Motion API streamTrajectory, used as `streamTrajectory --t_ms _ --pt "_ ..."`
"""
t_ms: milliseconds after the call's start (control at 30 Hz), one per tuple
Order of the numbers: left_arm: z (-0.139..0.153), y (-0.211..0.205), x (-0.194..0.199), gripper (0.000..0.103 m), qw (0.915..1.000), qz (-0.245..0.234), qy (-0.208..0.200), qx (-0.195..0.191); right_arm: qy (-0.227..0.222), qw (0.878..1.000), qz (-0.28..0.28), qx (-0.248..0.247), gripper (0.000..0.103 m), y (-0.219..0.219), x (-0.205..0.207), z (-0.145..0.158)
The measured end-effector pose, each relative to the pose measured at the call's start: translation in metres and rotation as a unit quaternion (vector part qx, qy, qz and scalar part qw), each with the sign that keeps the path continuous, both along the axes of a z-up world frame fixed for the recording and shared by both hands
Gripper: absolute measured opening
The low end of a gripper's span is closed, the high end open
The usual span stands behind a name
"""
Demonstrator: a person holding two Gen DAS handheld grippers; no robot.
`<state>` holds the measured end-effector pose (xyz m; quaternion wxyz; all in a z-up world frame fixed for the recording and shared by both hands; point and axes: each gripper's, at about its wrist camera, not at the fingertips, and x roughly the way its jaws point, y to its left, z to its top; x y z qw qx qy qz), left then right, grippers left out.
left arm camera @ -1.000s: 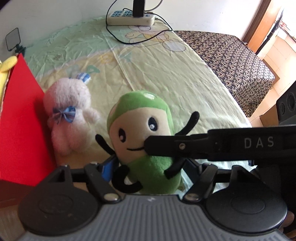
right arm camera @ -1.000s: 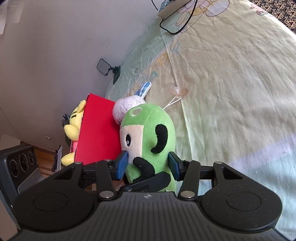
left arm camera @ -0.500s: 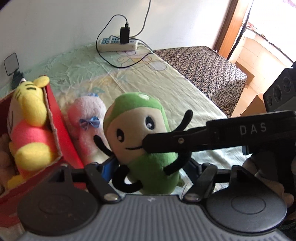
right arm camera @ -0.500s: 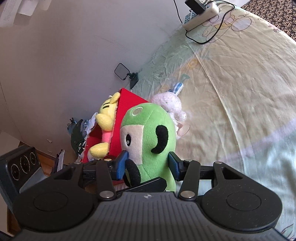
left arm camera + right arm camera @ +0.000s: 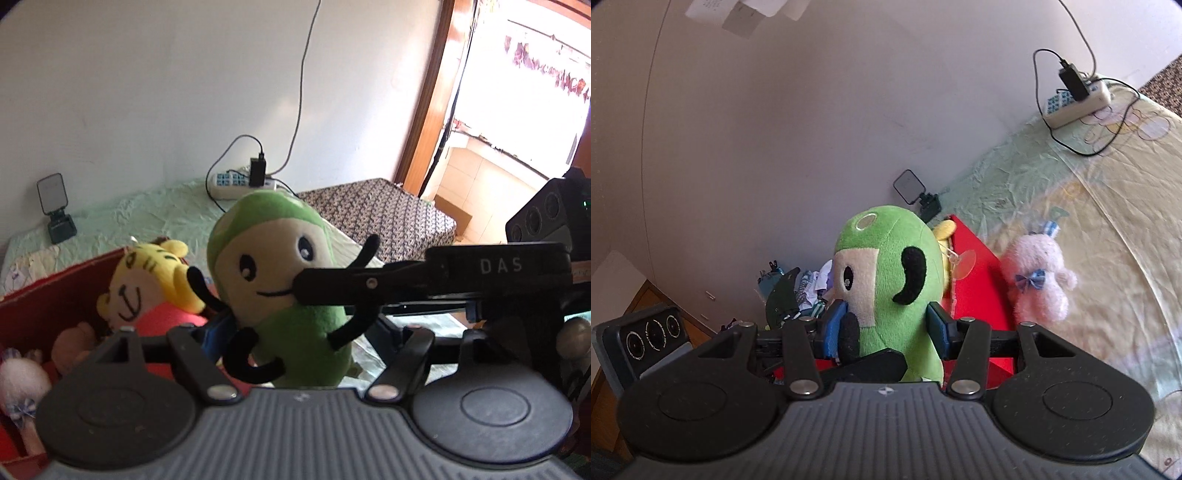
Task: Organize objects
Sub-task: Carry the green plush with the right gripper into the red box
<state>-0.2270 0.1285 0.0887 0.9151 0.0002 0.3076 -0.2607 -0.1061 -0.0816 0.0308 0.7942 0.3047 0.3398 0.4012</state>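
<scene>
In the left wrist view, the red box (image 5: 55,295) fills the 9 o'clock side, open at the top and already holding a yellow tiger (image 5: 147,288). At least two more soft toys sit lower in it, at 8 o'clock, too cropped to name. At centre the green doll (image 5: 280,280) is held off the bed (image 5: 155,214), upright, face to the camera. The left gripper (image 5: 295,332) clamps its lower body; only one blue pad shows, at the doll's 9 o'clock side, the other is hidden behind the plush. The right gripper (image 5: 424,284) reaches in from 3 o'clock, one black finger lying across the doll's mouth.

In the right wrist view, the right gripper's (image 5: 882,325) two blue pads press the doll's (image 5: 890,280) sides at middling width, with the box's outer wall (image 5: 975,295) just behind it. At 3 o'clock the pink bunny (image 5: 1038,280) lies on the sheet beside that wall, still outside.

Risks: with two grips on one soft body, hands drawing apart or twisting could squeeze it out of one pair of pads. Released too soon, it could land on the box rim or on the tiger and roll back out. The doll's suction cup (image 5: 966,264) dangles near the box and may snag.

Count: one box, one green doll, one tiger, one bunny, two grippers, one power strip (image 5: 1075,103).
</scene>
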Motion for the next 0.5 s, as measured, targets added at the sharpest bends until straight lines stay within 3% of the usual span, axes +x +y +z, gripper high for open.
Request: streamTrajectory --t_ms 167,333,500 --pt "0.012 0.042 -0.006 0.079 0.9986 0.032 -0.033 -0.025 -0.032 0.999 0.029 0.007 0.051 0.04 0.004 0.017" --pt "0.015 0.083 0.006 0.08 0.996 0.069 -0.027 -0.051 -0.057 0.997 0.058 -0.005 0.051 0.086 0.016 0.022" --pt "0.002 0.115 0.023 0.08 0.9926 0.096 -0.006 -0.074 -0.055 0.995 0.076 -0.024 0.05 0.123 0.032 0.016"
